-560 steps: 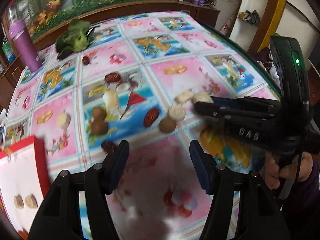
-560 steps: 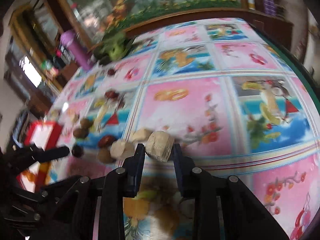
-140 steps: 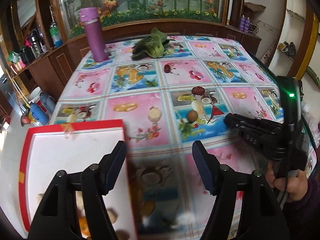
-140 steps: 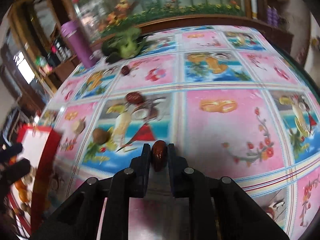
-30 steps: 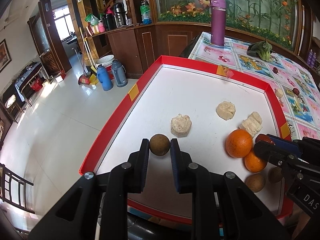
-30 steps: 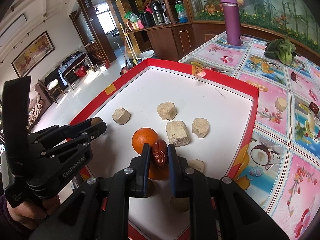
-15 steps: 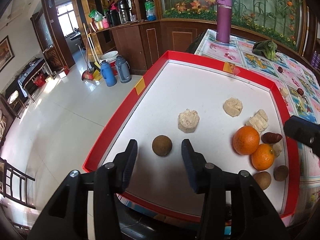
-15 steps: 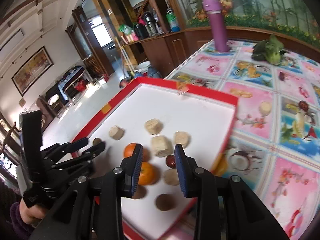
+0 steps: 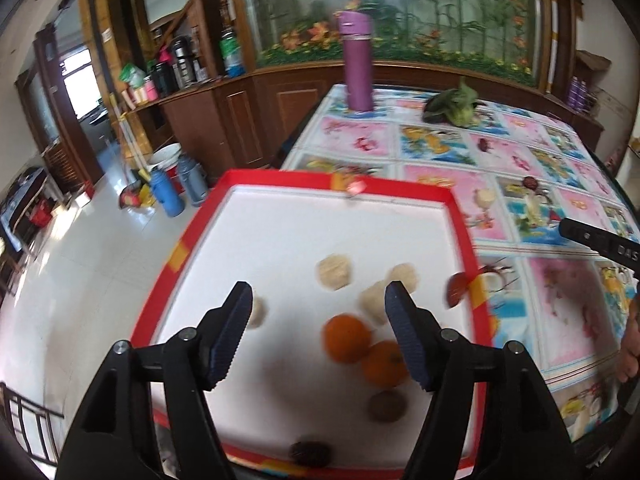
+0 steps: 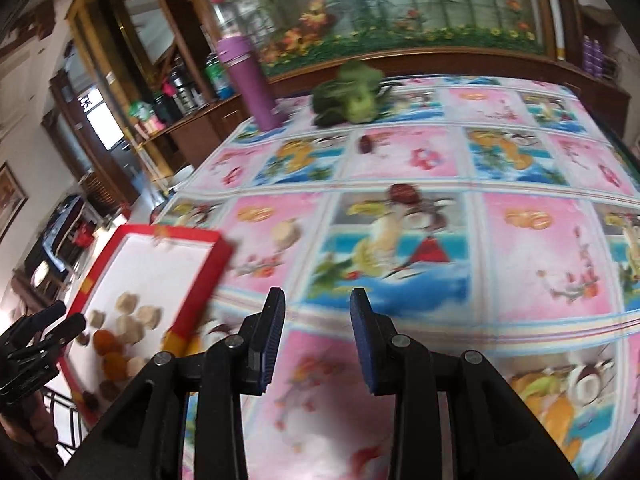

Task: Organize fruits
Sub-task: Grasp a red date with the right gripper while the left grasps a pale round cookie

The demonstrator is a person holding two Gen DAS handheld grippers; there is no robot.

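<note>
The left gripper (image 9: 318, 330), jaws spread wide and empty, hangs over the red-rimmed tray (image 9: 182, 248). The right gripper (image 10: 317, 330), also parted and empty, hangs over the fruit-print tablecloth (image 10: 532, 248) beside the tray. Beyond the tray stands a purple flask (image 9: 357, 68) before a planted glass wall. Inside the tray lie two oranges (image 9: 347, 338), pale chunks (image 9: 335, 272), brown fruits (image 9: 386, 405) and a red date (image 9: 456, 287) at its rim; loose dates (image 10: 403, 192) remain on the cloth.

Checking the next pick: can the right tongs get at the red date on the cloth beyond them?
Probably yes: the right tongs are open and empty, and only bare tablecloth lies before the red date.
</note>
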